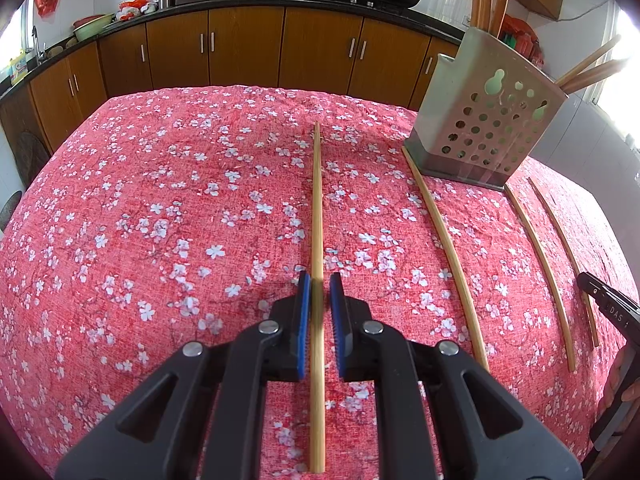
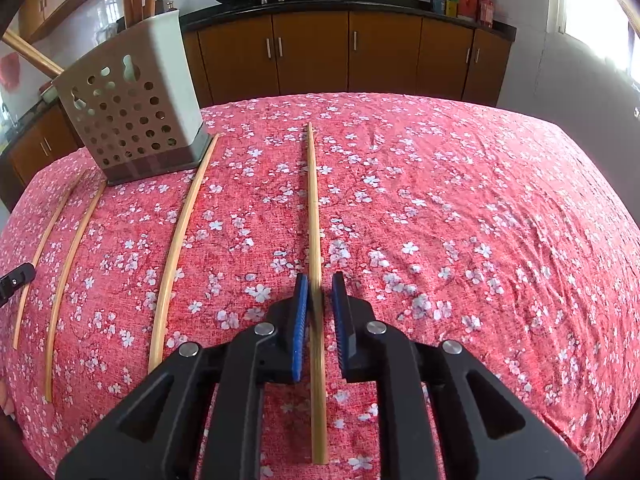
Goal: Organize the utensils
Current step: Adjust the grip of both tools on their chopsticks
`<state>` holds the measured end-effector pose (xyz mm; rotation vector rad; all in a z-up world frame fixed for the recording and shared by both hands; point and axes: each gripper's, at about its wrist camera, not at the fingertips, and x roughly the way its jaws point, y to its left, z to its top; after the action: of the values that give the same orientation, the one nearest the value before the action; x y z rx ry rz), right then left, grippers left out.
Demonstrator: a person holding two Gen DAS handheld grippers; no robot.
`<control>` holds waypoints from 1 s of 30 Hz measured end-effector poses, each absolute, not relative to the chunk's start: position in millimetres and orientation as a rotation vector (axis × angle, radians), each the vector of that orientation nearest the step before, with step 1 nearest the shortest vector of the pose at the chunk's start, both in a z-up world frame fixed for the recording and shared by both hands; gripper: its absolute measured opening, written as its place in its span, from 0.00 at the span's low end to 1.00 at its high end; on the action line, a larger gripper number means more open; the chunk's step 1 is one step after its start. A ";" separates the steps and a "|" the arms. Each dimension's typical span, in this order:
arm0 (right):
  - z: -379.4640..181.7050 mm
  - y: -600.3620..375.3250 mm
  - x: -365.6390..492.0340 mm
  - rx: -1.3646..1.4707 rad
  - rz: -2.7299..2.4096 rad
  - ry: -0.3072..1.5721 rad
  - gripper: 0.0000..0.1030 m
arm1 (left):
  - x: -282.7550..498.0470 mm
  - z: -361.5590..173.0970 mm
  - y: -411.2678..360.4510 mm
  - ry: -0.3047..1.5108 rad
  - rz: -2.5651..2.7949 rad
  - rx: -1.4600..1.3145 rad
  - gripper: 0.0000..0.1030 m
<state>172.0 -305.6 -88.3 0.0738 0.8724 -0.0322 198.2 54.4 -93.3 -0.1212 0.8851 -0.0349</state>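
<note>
Left gripper narrowly parted, astride the leftmost chopstick, pads not visibly touching it. Right gripper likewise straddles the rightmost chopstick with a narrow gap. Perforated utensil holder stands near the tablecloth's far edge, between both chopsticks.
</note>
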 end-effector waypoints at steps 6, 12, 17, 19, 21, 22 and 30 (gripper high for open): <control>-88.2 -305.7 171.9 0.075 -0.032 0.872 0.14 | 197.5 -93.3 53.2 0.885 -0.039 -0.118 0.15; -88.1 -305.8 171.7 0.075 -0.032 0.872 0.14 | 197.7 -93.6 49.0 0.886 -0.044 -0.099 0.19; -88.0 -305.6 171.8 0.075 -0.032 0.872 0.14 | 198.0 -93.8 48.1 0.886 -0.044 -0.100 0.19; -87.9 -305.6 171.8 0.075 -0.033 0.873 0.14 | 198.3 -94.1 48.6 0.886 -0.045 -0.102 0.19; -87.8 -306.2 171.7 0.075 -0.033 0.873 0.14 | 198.1 -94.0 48.8 0.887 -0.045 -0.102 0.19; -87.8 -306.0 171.8 0.075 -0.033 0.873 0.14 | 198.2 -93.8 48.6 0.887 -0.045 -0.103 0.19; -87.3 -306.4 168.7 0.088 -0.024 0.874 0.14 | 186.0 -91.3 49.0 0.892 -0.049 -0.089 0.19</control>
<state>168.7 -306.4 -87.3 0.0877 0.8737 -0.0244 186.0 49.0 -91.3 -0.0894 0.8916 -0.0488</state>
